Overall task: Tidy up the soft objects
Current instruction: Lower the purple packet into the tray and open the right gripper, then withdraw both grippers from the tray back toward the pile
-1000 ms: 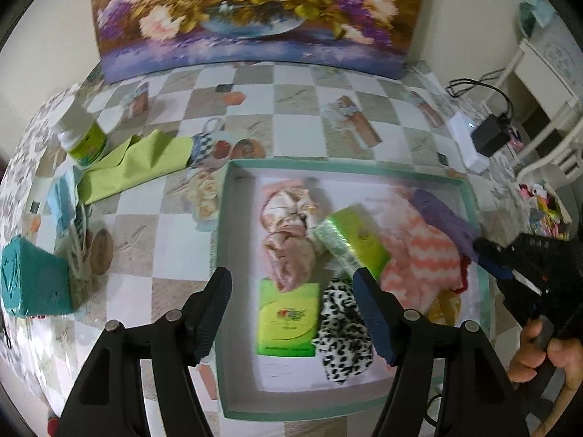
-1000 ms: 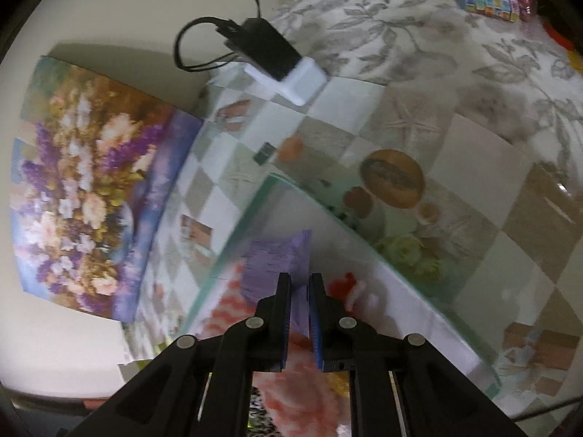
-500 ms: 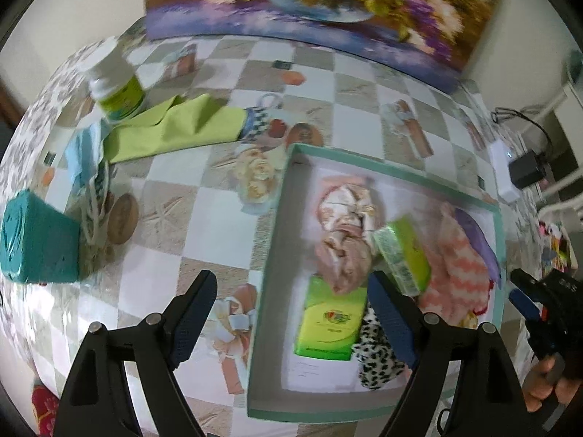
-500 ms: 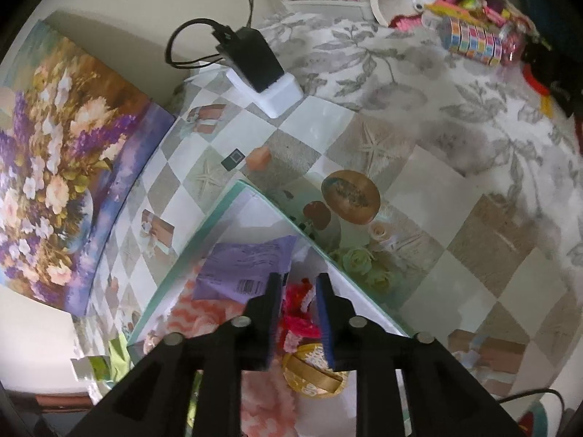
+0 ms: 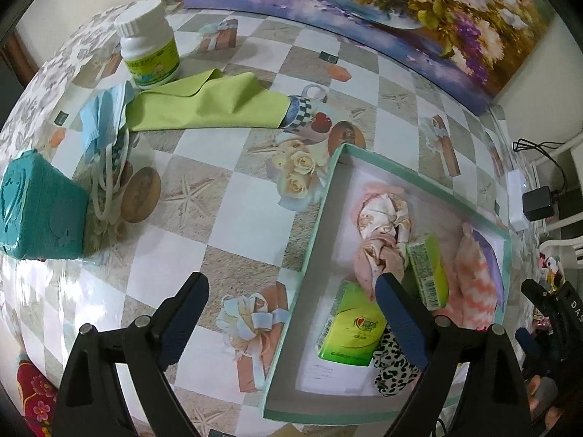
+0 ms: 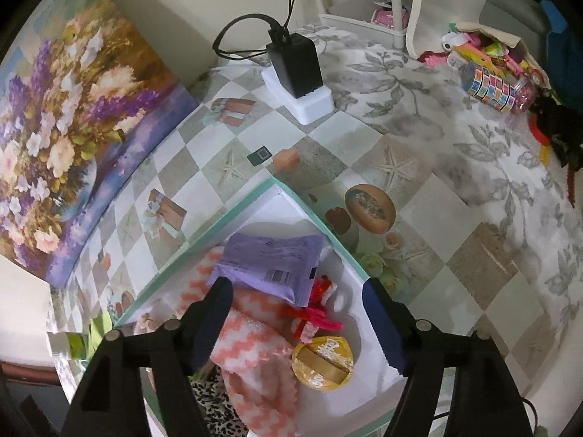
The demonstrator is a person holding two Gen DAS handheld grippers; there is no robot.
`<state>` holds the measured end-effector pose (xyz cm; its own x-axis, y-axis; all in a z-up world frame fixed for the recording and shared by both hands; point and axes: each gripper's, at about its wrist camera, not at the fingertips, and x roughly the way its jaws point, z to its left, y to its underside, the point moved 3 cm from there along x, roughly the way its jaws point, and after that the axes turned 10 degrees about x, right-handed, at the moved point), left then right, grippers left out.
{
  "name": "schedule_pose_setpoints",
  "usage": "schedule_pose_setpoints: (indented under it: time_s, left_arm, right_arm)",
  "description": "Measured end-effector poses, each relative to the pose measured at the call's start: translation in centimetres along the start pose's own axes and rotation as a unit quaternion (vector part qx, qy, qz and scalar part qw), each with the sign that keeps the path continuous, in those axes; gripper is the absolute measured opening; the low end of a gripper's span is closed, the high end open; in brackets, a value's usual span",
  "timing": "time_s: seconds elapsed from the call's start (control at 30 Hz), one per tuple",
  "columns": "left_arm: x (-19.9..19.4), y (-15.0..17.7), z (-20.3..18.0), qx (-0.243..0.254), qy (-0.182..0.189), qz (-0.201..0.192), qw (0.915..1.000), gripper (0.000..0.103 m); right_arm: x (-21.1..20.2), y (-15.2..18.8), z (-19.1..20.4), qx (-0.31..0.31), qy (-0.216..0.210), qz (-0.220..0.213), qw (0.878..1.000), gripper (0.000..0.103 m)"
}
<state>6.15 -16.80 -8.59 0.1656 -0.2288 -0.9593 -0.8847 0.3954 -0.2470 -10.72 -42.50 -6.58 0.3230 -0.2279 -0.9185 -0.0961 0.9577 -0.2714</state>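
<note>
Right gripper [image 6: 297,313]: jaws opening, nothing between them; purple packet [image 6: 271,264] lies released just ahead, atop the pink chevron cloth [image 6: 251,331] inside the teal box [image 6: 233,211], apparently sorted there. Left gripper [image 5: 291,307]: jaws opening, empty; green cloth [image 5: 207,103] well ahead, unsorted. Packet print illegible.

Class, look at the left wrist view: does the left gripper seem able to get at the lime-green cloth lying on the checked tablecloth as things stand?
Probably yes. The lime-green cloth lies in the open beside the white bottle, nothing on top. The left gripper is empty, its jaws opening, with bare tablecloth between.
</note>
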Motion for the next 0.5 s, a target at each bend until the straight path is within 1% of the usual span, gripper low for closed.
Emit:
schedule_pose_setpoints:
  time_s: [0.1, 0.2, 0.4, 0.5]
  left_arm:
    - [0.1, 0.0, 0.2, -0.006, 0.006, 0.004, 1.0000, 0.093]
    - [0.0, 0.0, 0.4, -0.012, 0.014, 0.007, 0.9998, 0.093]
    - [-0.5, -0.3, 1.0, -0.018, 0.024, 0.004, 0.9995, 0.093]
    - [-1.1, -0.7, 1.3, -0.014, 0.025, -0.004, 0.9996, 0.093]
  right_arm:
    - [0.0, 0.0, 0.0, -0.006, 0.013, -0.004, 1.000, 0.093]
    - [-0.3, -0.1, 0.1, -0.014, 0.019, -0.009, 1.000, 0.098]
    - [-1.5, 0.3, 1.4, -0.042, 0.028, -0.022, 0.999, 0.100]
    - [-2.2, 0.6, 2.4, -0.057, 0.022, -0.030, 0.998, 0.100]
